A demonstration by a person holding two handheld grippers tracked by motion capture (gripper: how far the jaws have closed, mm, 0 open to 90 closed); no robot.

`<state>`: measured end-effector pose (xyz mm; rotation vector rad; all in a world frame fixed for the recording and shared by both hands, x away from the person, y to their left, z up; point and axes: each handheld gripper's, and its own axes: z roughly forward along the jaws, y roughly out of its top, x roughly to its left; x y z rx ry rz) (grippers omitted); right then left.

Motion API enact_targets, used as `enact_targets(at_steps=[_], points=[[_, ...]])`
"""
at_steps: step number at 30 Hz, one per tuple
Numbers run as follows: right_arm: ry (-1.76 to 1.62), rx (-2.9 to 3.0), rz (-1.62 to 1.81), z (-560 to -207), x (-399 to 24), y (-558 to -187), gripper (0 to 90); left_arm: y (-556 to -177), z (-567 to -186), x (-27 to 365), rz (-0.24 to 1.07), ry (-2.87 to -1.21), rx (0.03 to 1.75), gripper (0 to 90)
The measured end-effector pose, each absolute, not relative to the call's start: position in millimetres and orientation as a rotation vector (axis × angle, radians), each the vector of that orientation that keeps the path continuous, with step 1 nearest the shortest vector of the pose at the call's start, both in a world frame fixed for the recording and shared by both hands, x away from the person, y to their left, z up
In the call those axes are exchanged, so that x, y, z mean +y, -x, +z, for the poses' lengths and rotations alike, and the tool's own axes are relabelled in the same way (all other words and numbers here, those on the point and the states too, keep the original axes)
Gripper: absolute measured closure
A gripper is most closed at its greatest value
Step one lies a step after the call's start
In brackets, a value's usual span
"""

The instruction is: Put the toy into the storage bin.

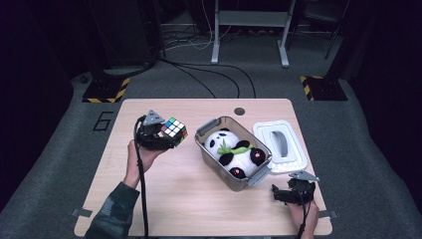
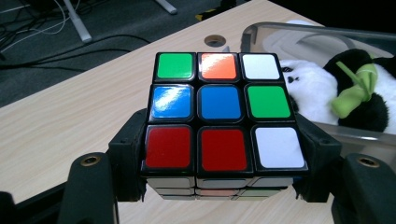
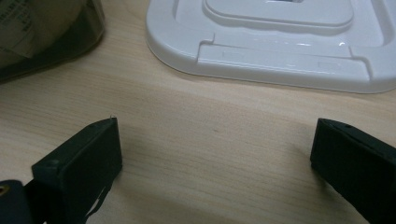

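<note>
So we've got the cube [image 1: 173, 128] clamped in our left gripper [image 1: 166, 135], jaws pressed on both its sides, held above the table [image 1: 164, 199] just left of the clear box [image 1: 209, 130] where the panda [image 1: 234, 152] lies. Our right gripper [image 1: 283, 193] sits spread wide with nothing in it, low at the table's near right corner, just in front of the white lid [image 1: 293, 162].

The scrambled puzzle cube [image 2: 223, 120], its black-edged coloured squares facing up, sat clamped above the table [image 1: 164, 189], beside the clear box [image 1: 211, 149].
</note>
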<state>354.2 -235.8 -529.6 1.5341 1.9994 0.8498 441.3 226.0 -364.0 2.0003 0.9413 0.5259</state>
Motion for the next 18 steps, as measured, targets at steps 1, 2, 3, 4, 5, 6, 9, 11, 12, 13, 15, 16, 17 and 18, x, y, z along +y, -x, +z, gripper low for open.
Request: enact_targets(at_steps=[1,2,3,4,5,6,9,11,12,13,15,16,17,18], points=[[-1.534,1.999,0.85,-530,-236,-354,1.5,-442,-363,224,0.522,-2.001,0.937,33.7],[-1.534,1.999,0.85,-530,-236,-354,1.5,-442,-363,220,0.522,-1.993,0.935,33.7],[-1.534,1.999,0.85,-530,-236,-354,1.5,-443,-362,218,0.523,-1.994,0.931,33.7],[-1.534,1.999,0.85,-530,-236,-354,1.5,-443,-362,216,0.521,-1.992,0.927,33.7],[-1.534,1.999,0.85,-530,-236,-354,1.5,-444,-362,213,0.521,-1.995,0.92,33.7],[-1.534,1.999,0.85,-530,-236,-354,1.5,-444,-361,211,0.519,-1.994,0.918,33.7],[-1.534,1.999,0.85,-530,-236,-354,1.5,-447,-361,203,0.512,-2.008,0.907,33.7],[-1.534,1.999,0.85,-530,-236,-354,1.5,-448,-362,199,0.504,-2.007,0.903,33.7],[-1.534,1.999,0.85,-530,-236,-354,1.5,-449,-361,197,0.501,-2.009,0.9,33.7],[-1.534,1.999,0.85,-530,-236,-354,1.5,-449,-361,195,0.502,-2.009,0.899,33.7],[-1.534,1.999,0.85,-530,-236,-354,1.5,-451,-361,189,0.489,-2.012,0.89,33.7],[-1.534,1.999,0.85,-530,-236,-354,1.5,-451,-361,187,0.483,-2.014,0.889,33.7],[-1.534,1.999,0.85,-530,-236,-354,1.5,-452,-360,184,0.479,-2.014,0.884,33.7],[-1.534,1.999,0.85,-530,-236,-354,1.5,-452,-360,182,0.478,-2.012,0.88,33.7]])
